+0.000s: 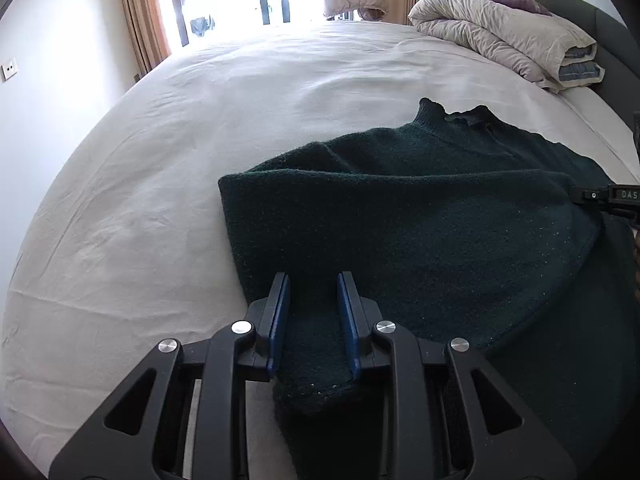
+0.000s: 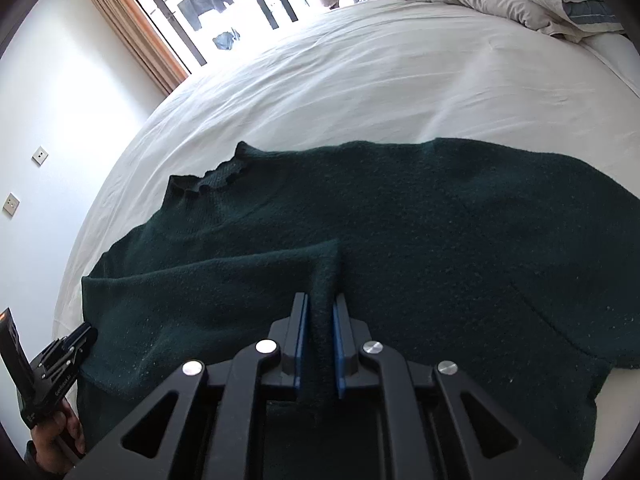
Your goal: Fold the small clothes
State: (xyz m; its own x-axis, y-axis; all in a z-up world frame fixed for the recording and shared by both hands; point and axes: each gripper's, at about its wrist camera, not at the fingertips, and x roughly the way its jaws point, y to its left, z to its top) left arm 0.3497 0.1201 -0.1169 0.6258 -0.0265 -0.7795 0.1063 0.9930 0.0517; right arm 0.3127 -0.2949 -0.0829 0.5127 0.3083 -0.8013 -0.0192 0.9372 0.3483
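A dark green knit sweater [image 1: 420, 216] lies on the white bed sheet [image 1: 200, 128], its left side folded over the body, collar toward the window. My left gripper [image 1: 313, 280] is shut on the sweater's lower hem edge, with a bunch of knit between its blue pads. My right gripper [image 2: 320, 300] is shut on a ridge of the folded part of the sweater [image 2: 400, 220]. The right gripper's tip shows at the right edge of the left wrist view [image 1: 608, 200]. The left gripper and the hand that holds it show at the lower left of the right wrist view [image 2: 60, 364].
A rolled grey duvet [image 1: 500, 36] with a yellow and a purple pillow lies at the bed's far right by the dark headboard [image 1: 616, 40]. A window with orange curtains [image 1: 140, 12] is beyond the bed. White sheet [image 2: 400, 80] spreads past the sweater.
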